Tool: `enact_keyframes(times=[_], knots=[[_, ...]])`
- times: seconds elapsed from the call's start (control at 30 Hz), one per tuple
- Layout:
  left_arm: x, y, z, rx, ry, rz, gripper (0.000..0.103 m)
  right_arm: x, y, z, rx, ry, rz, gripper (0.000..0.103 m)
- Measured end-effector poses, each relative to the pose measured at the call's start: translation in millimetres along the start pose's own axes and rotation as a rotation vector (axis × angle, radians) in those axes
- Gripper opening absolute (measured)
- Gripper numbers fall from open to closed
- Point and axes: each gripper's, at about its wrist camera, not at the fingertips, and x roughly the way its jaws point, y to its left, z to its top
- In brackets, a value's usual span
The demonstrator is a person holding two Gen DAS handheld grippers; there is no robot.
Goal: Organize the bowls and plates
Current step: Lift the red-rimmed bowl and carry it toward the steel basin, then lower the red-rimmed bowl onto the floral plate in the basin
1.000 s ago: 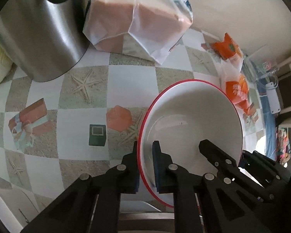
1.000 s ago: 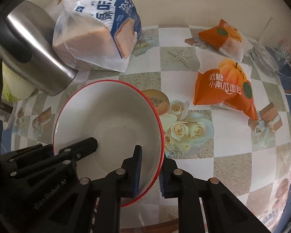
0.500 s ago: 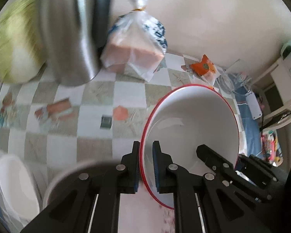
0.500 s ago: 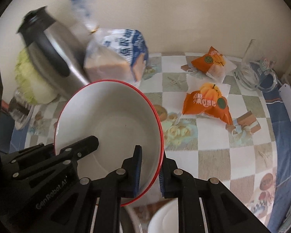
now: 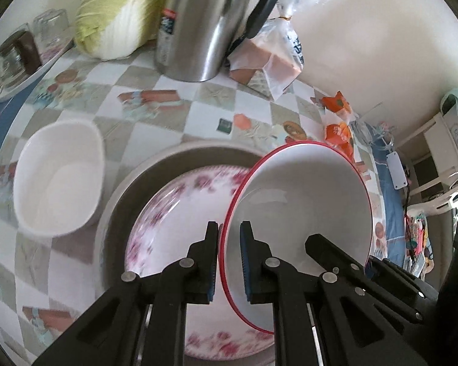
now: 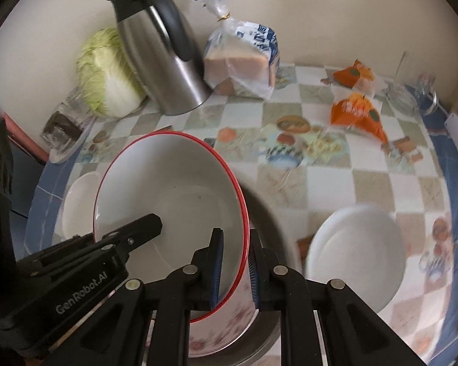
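the left gripper [image 5: 229,262] is closed tight on the rim of the red-rimmed bowl [image 5: 302,222], one blue pad outside the wall and one inside. the right gripper [image 6: 233,270] pinches the opposite side of the same rim in the same way, its jaws only a narrow gap apart with the bowl wall between them. so the bowl hangs between both tools, tilted, with its white inside turned up to the cameras.

under the bowl lies a flowered plate [image 5: 174,213] with pink pattern, and this plate sits inside a grey round basin [image 5: 128,195]. in the left wrist view the bowl covers the plate from about 3 o'clock side; whether it touches the plate i cannot tell, because the picture is blurred there.

a white bowl [image 5: 58,177] stands on the checked tablecloth [image 5: 204,116] at 9 o'clock from the basin. in the right wrist view another white bowl [image 6: 357,253] stands at 3 o'clock from the basin, just beside it.

at 12 o'clock, near the wall, stand a steel jug [image 6: 161,61] with black handle, a cabbage [image 6: 107,73] to its 9 o'clock side and a bread bag [image 6: 241,61] to its 3 o'clock side. orange snack packets [image 6: 357,113] lie well apart, toward 2 o'clock.
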Motion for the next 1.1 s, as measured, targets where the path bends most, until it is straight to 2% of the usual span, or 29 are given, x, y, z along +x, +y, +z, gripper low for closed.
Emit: enact_keyframes(times=[0.33, 0.73, 1.1], knots=[[-7.7, 14.3, -16.1, 0.032, -0.007, 0.017, 0.012, -1.3, 11.4, -33.7, 0.072, -0.038, 0.030, 0.017], [2.3, 23.4, -11.8, 0.016, 0.024, 0.008, 0.012, 10.6, 13.0, -35.0, 0.088, -0.030, 0.059, 0.017], [10.7, 27.8, -10.9, 0.014, 0.045, 0.012, 0.013, 21.1, 14.4, -34.6, 0.096, -0.011, 0.035, 0.017]])
